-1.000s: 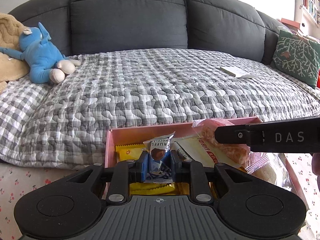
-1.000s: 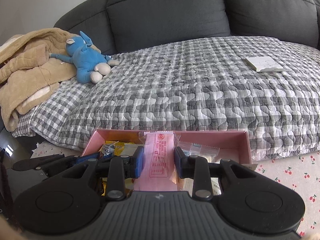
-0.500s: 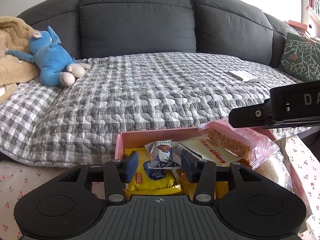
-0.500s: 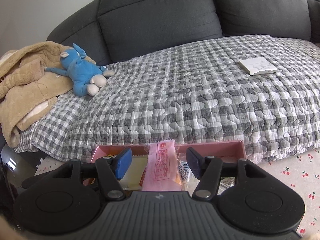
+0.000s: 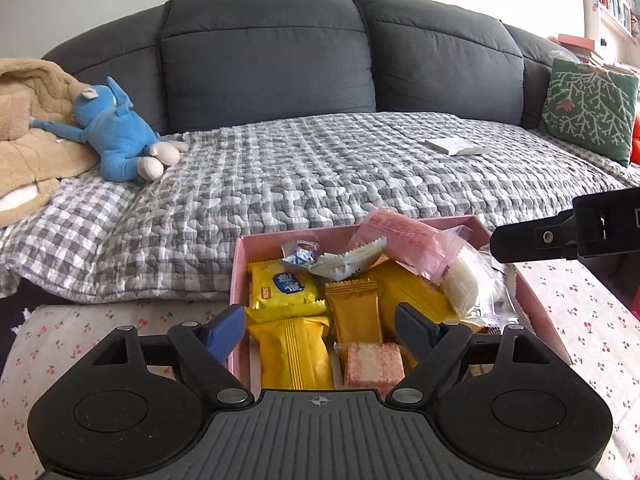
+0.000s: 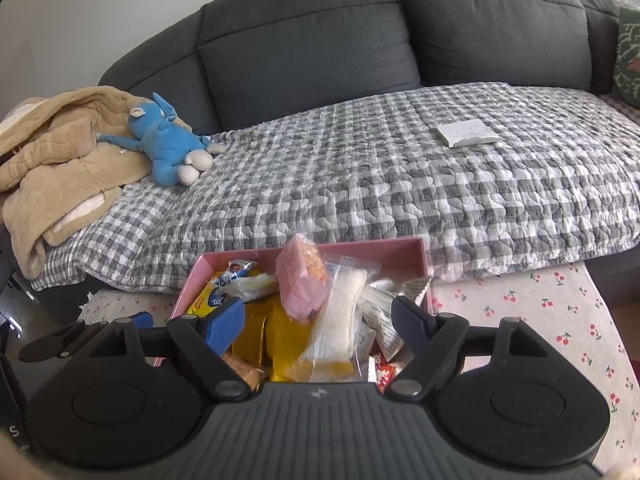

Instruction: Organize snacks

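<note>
Both your left gripper [image 5: 320, 330] and right gripper [image 6: 318, 322] have just been opening, gaping wide with nothing held, over the pink box [image 5: 538, 312] where the snacks [image 5: 286, 294] sit piled.

- Soft daylight is coming in from the upper right, beyond the left gripper [image 5: 320, 330], and glaring white there.
- The sofa [image 5: 264, 52] is bending round at the edges.
- Corners are going dark.
- Everything is looking sharp, with only faint shadows.
</note>
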`<control>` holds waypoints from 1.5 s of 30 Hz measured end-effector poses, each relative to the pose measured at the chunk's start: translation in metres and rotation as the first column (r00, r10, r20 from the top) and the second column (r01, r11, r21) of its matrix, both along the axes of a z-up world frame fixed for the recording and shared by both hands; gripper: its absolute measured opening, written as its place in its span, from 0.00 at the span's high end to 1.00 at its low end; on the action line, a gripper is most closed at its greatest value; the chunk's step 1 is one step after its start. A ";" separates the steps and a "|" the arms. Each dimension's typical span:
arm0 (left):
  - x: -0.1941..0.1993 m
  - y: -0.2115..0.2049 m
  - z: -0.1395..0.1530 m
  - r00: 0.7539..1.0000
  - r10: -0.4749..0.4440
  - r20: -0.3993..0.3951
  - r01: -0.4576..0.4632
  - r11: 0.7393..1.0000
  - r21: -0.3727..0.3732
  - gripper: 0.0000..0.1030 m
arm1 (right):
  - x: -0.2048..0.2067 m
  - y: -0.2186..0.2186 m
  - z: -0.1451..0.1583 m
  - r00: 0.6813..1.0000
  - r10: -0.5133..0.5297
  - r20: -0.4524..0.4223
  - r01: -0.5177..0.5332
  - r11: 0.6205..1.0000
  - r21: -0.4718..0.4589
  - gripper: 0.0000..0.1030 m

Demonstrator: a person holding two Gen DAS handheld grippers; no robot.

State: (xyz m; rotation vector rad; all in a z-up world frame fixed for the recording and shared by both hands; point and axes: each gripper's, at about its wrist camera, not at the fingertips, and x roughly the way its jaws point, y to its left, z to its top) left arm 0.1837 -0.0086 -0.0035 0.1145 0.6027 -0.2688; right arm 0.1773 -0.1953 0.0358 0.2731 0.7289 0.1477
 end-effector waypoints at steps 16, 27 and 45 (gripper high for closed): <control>-0.075 0.004 -0.003 0.999 0.036 -0.020 -0.034 0.998 0.052 0.04 | -0.075 -0.010 -0.011 1.000 0.002 0.011 -0.001 0.998 -0.067 0.15; -0.125 0.021 -0.004 0.983 0.164 -0.088 -0.159 0.985 0.061 0.00 | -0.126 0.003 -0.015 0.999 0.024 0.029 -0.020 0.990 -0.139 0.01; -0.150 0.027 -0.011 0.956 0.229 -0.185 -0.216 0.972 0.092 0.00 | -0.154 0.010 -0.030 0.998 -0.056 -0.038 0.045 0.968 -0.247 0.00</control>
